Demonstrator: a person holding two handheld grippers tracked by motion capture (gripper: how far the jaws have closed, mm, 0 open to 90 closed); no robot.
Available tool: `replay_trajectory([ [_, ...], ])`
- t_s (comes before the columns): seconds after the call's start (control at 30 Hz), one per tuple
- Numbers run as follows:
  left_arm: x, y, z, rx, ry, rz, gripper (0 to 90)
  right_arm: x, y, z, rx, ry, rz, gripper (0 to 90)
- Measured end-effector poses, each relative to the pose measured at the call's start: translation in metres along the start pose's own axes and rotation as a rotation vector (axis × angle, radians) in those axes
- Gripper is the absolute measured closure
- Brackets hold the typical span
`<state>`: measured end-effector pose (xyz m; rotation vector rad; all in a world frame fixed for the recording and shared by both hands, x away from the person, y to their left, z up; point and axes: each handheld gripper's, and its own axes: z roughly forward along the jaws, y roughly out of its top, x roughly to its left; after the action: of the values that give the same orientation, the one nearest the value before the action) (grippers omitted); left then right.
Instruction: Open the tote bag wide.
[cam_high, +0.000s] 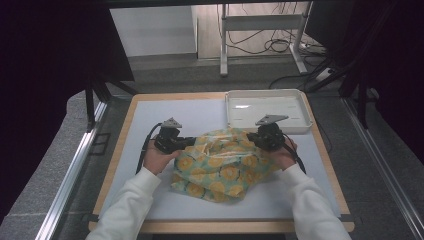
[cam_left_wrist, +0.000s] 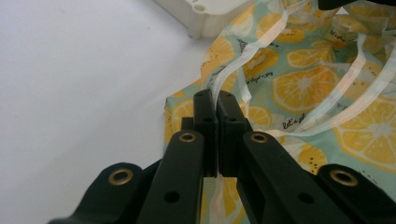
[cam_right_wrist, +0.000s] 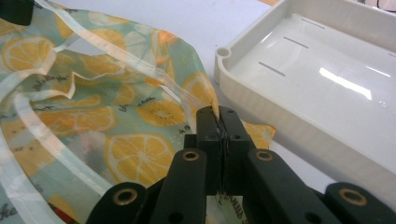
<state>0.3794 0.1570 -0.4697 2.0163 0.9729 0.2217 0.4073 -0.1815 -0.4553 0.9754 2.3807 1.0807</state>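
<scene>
A crumpled lemon-print bag (cam_high: 222, 167) of pale green plastic with clear strap handles lies in the middle of the table. My left gripper (cam_high: 191, 141) grips the bag's left edge; in the left gripper view its jaws (cam_left_wrist: 215, 100) are pressed together on a clear strap (cam_left_wrist: 261, 44) of the bag (cam_left_wrist: 317, 84). My right gripper (cam_high: 252, 137) holds the bag's right edge; in the right gripper view its jaws (cam_right_wrist: 219, 114) are pinched on the thin plastic rim of the bag (cam_right_wrist: 93, 112). A hand in a white sleeve holds each gripper.
A white plastic tray (cam_high: 267, 94) stands at the back right of the white mat (cam_high: 175, 112), just behind the bag and near my right gripper; its corner (cam_right_wrist: 224, 53) lies close to the jaws. Table edges run left and right; cables and a stand lie on the floor beyond.
</scene>
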Motion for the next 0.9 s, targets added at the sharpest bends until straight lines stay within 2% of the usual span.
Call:
replay_trajectory([
  [0.3,-0.005,0.002,-0.008,-0.027,-0.002,0.016,89.5,0.001,0.002,-0.013,-0.055,0.001,0.002,87.8],
  [0.9,-0.011,0.003,-0.020,-0.070,-0.030,0.016,89.4,0.004,0.003,-0.018,-0.079,0.035,0.007,87.8],
])
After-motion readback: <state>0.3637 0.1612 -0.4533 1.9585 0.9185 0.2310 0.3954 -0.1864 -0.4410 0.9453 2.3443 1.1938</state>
